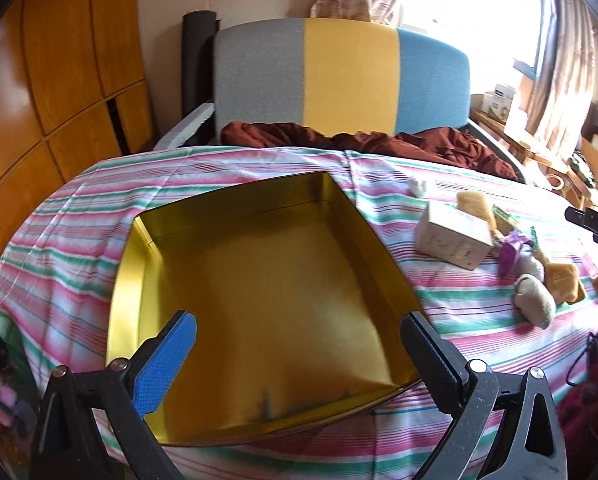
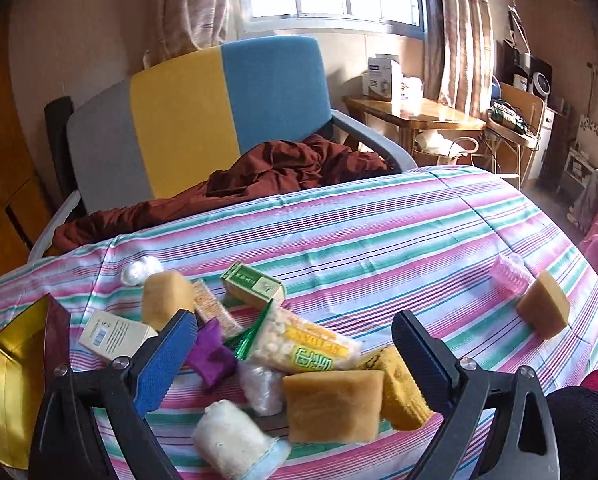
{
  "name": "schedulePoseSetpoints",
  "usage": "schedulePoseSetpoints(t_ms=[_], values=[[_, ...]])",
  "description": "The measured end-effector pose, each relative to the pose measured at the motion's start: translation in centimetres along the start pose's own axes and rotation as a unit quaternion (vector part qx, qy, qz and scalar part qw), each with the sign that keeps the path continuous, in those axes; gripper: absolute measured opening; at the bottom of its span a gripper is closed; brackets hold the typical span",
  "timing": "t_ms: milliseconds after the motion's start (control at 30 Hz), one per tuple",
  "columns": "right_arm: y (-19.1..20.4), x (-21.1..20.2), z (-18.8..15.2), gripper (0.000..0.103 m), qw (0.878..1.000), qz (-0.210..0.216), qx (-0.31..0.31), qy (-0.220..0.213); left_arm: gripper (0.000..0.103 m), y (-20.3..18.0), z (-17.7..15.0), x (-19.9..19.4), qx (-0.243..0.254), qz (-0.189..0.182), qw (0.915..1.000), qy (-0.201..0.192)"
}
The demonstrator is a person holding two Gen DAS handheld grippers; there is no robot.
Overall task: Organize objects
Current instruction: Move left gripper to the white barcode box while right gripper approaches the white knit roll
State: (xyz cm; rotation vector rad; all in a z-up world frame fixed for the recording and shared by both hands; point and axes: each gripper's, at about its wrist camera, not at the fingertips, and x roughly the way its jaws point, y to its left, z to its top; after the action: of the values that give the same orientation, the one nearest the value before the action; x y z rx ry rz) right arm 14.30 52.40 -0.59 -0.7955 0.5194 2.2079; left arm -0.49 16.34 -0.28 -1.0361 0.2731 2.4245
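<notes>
Both grippers hover, jaws spread wide and empty.
Left gripper (image 1: 299, 354) hangs over the gold tin (image 1: 259, 300) on the striped worktop (image 1: 235, 168); right gripper (image 2: 295, 354) over the snack pile (image 2: 299, 348) beside it.

The left gripper (image 1: 299, 356) is black plastic, its two fingers on triangular arms with cut-out openings. The left finger carries a textured blue pad (image 1: 165, 364); the right finger's pad (image 1: 429, 360) is black and ribbed. Round silver screws (image 1: 479, 366) sit at the joints. The right gripper (image 2: 295, 356) looks the same: blue pad (image 2: 167, 360), dark ribbed pad (image 2: 423, 358), silver screws (image 2: 465, 363).
</notes>
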Motion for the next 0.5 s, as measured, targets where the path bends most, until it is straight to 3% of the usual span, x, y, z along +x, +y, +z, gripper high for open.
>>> schedulePoseSetpoints(t_ms=[200, 300, 500], values=[[-2.5, 1.1, -0.3, 0.1, 0.998, 0.017, 0.063, 0.02, 0.103, -4.0, 2.3, 1.1, 0.017, -0.053, 0.9984, 0.014], [-2.7, 1.1, -0.3, 0.1, 0.997, 0.028, 0.073, 0.021, 0.103, -6.7, 3.8, 2.8, 0.011, -0.092, 0.9948, 0.042], [-2.6, 0.9, -0.2, 0.1, 0.996, 0.049, 0.077, 0.017, 0.103, -11.6, 6.8, 6.9, -0.006, -0.116, 0.9899, 0.082]])
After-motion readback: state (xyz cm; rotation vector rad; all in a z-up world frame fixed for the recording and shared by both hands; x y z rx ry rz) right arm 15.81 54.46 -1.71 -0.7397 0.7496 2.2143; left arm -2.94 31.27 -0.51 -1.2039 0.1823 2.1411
